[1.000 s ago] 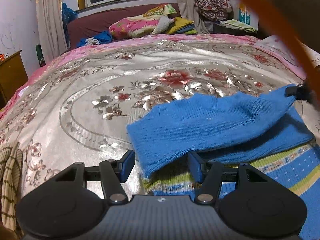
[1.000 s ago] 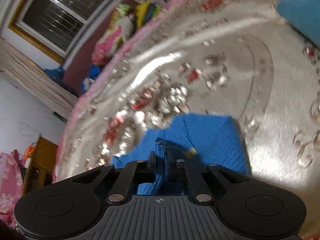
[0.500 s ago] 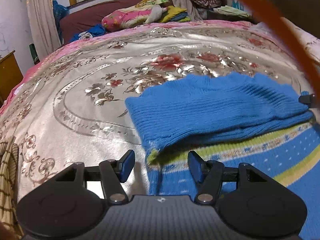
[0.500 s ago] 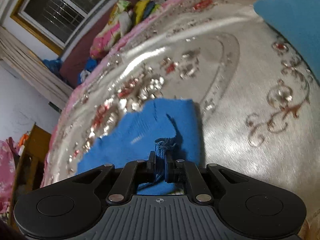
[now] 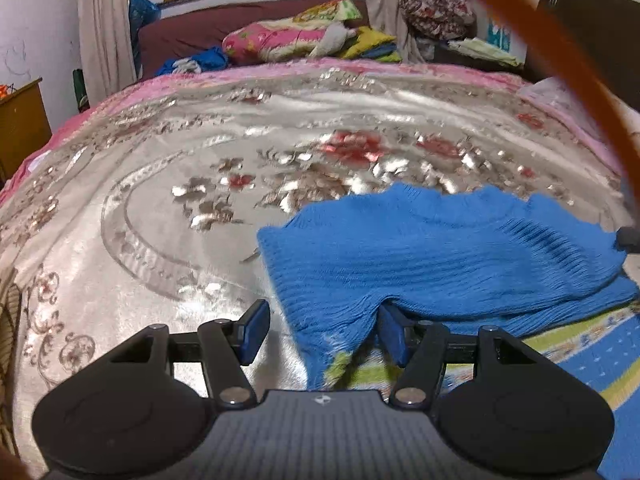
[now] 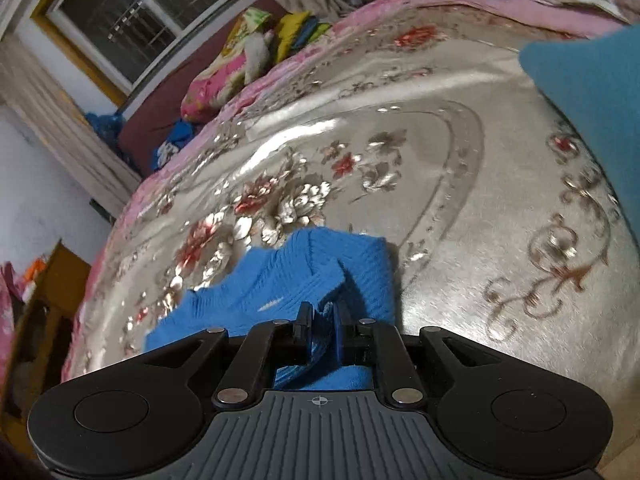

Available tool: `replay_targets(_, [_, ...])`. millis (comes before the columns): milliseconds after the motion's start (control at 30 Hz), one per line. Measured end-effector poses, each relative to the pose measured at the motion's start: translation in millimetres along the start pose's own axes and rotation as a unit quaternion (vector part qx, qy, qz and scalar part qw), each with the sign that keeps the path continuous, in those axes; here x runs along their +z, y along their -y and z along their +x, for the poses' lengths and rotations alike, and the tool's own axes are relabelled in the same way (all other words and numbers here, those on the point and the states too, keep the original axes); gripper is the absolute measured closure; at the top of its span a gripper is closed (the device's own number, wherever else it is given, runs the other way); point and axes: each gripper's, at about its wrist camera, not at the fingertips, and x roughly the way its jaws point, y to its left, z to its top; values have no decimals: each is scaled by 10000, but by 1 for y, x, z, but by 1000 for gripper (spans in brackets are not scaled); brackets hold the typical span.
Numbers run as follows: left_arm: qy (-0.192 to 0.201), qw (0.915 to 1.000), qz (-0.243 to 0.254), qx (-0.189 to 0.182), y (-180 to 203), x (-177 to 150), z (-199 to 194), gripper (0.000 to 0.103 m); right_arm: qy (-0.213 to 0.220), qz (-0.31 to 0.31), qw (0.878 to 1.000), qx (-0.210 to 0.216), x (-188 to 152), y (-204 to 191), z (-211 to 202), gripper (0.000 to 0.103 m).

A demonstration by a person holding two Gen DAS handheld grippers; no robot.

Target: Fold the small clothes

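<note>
Bedroom scene: wide bed under a shiny flowered bedspread [image 5: 168, 240], window and heaped pillows beyond it.

Right gripper [image 6: 322, 330]: jaws nearly together but opening, with a pinch of blue knit sweater [image 6: 304, 276] between them. A second ago they were clamped tight on that fold; now the pads are easing off, though cloth sits in the narrow gap. Seen from the left wrist, only a dark tip of this gripper shows at the sweater's right edge.

Left gripper [image 5: 322, 332]: jaws spread wide and opening a touch more, holding nothing. The sweater's near corner lies between the fingers; whether the right-hand pad touches the knit I cannot tell.

Sweater [image 5: 432, 256]: upper half now lies folded over onto its striped lower part, flat on the bedspread. A second ago that flap hung raised and slanted; it has come down and settled.

Reading: the fold is laid and the release has begun. Probably one fold done, more to follow. Teal cloth [image 6: 600, 92] lies well apart from the sweater, on its far right side.
</note>
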Motion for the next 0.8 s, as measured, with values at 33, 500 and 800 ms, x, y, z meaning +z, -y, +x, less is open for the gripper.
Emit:
replay_targets(33, [-79, 9999, 30, 60, -1, -2, 2, 36, -31, -75, 10000, -18, 0, -3, 3, 90])
replay_targets(500, [152, 9998, -134, -88, -20, 11, -25, 36, 174, -1242, 9894, -727, 1, -24, -4, 88])
replay_targets(800, [-81, 9999, 112, -11, -16, 9, 2, 36, -381, -1454, 9870, -565, -4, -28, 30, 86])
